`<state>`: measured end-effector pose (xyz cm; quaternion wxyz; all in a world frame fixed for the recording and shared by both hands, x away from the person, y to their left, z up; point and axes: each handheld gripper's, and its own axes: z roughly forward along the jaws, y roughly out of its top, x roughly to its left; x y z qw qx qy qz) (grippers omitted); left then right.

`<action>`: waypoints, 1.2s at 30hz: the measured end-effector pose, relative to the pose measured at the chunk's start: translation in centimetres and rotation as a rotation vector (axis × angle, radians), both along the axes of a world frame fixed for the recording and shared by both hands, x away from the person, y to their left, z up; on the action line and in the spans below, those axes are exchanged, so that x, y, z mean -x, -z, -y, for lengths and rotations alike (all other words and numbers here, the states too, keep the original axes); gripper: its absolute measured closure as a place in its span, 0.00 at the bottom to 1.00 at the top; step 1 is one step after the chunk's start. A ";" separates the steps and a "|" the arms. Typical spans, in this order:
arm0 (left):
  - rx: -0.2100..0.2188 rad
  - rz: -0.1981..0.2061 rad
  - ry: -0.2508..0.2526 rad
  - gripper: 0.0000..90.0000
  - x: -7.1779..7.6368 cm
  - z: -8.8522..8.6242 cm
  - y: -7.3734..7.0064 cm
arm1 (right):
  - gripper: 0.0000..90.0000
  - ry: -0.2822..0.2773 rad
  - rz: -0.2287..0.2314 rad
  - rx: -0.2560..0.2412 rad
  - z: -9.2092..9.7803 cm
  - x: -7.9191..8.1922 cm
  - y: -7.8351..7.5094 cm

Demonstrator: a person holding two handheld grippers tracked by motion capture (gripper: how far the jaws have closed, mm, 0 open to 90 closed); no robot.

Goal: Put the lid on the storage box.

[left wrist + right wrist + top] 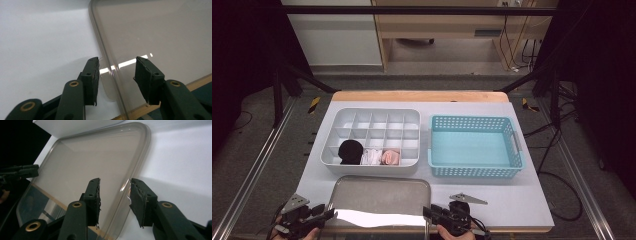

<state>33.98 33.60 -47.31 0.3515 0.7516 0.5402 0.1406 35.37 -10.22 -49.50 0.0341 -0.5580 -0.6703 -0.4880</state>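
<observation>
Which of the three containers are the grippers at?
The metal tray at the near edge, one gripper straddling each side rim; the white divided organizer and blue basket sit farther back.

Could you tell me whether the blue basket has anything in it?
No, the high view shows the blue basket with only its bare floor inside, while the rolled items sit in the white organizer.

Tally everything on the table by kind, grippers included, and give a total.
Metal tray: 1
White divided organizer: 1
Blue basket: 1
Rolled socks, black, white, pink: 3
Grippers, left, right: 2
Total: 8
</observation>
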 end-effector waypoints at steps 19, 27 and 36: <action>0.029 -0.006 -0.012 0.54 -0.2 -0.1 0.0 | 0.64 -0.044 0.111 -0.016 0.1 -1.5 -1.7; 0.035 -0.009 -0.021 0.56 -0.2 -0.2 0.1 | 0.63 -0.024 0.096 -0.022 -0.1 -1.5 -1.1; 0.033 -0.005 -0.016 0.57 -0.2 -0.2 0.0 | 0.60 -0.059 0.093 0.106 -1.1 -2.1 -0.4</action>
